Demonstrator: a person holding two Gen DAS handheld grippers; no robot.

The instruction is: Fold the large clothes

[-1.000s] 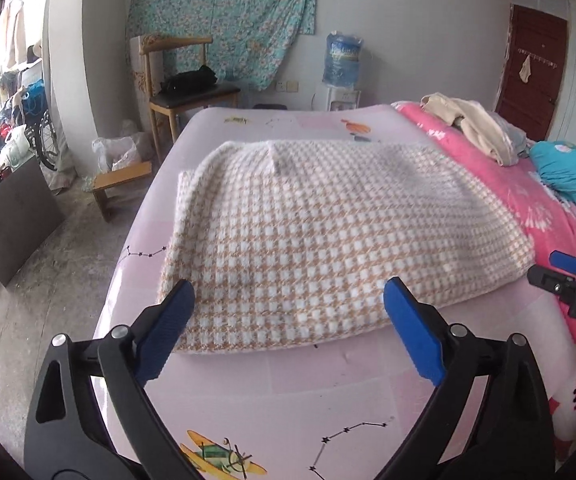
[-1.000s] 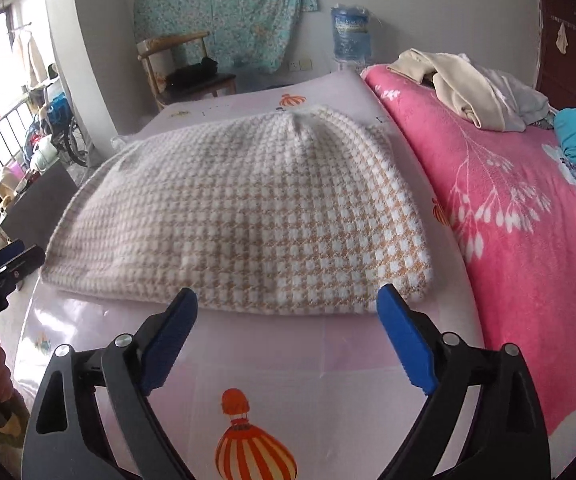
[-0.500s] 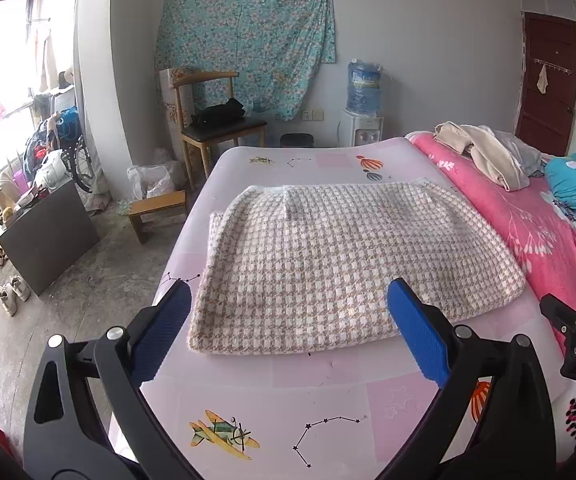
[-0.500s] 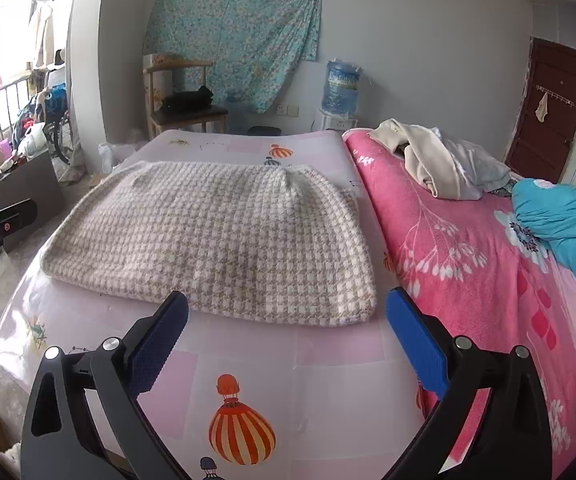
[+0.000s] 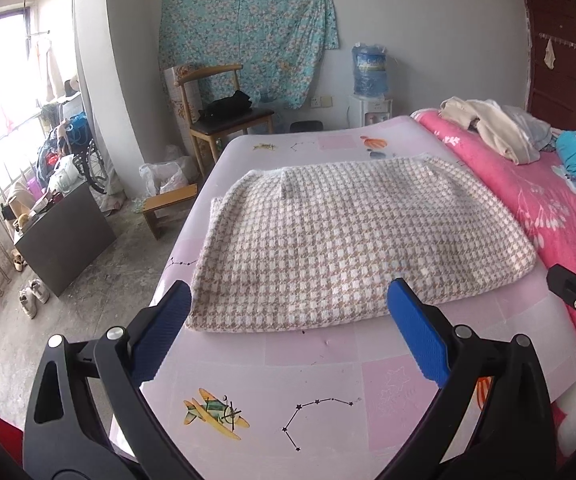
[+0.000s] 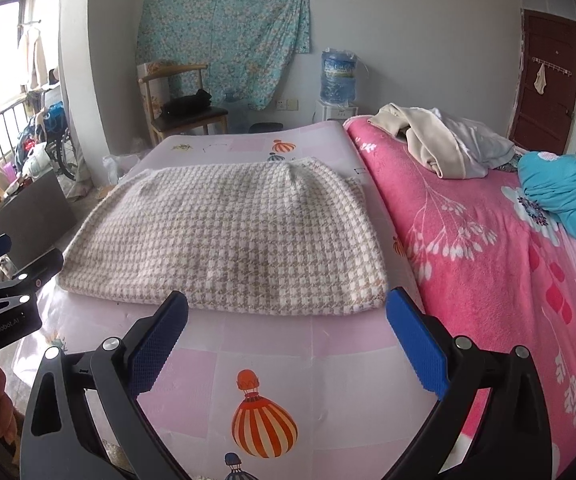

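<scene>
Both grippers point down at a slant over the near end of the bed (image 5: 328, 364). The left gripper (image 5: 288, 328) and right gripper (image 6: 288, 328) stand spread wide, nothing between the pads. The folded houndstooth garment (image 5: 348, 240) lies flat just beyond them, seemingly untouched.

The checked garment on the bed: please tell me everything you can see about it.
The checked garment is a thick, woolly-looking fabric in a beige and white houndstooth pattern. It is folded into a broad, roughly rectangular bundle with rounded corners and lies flat on the pink printed sheet, beside the bright pink floral blanket. Both grippers are open and stand clear of its near edge; nothing touches it except the sheet.
</scene>
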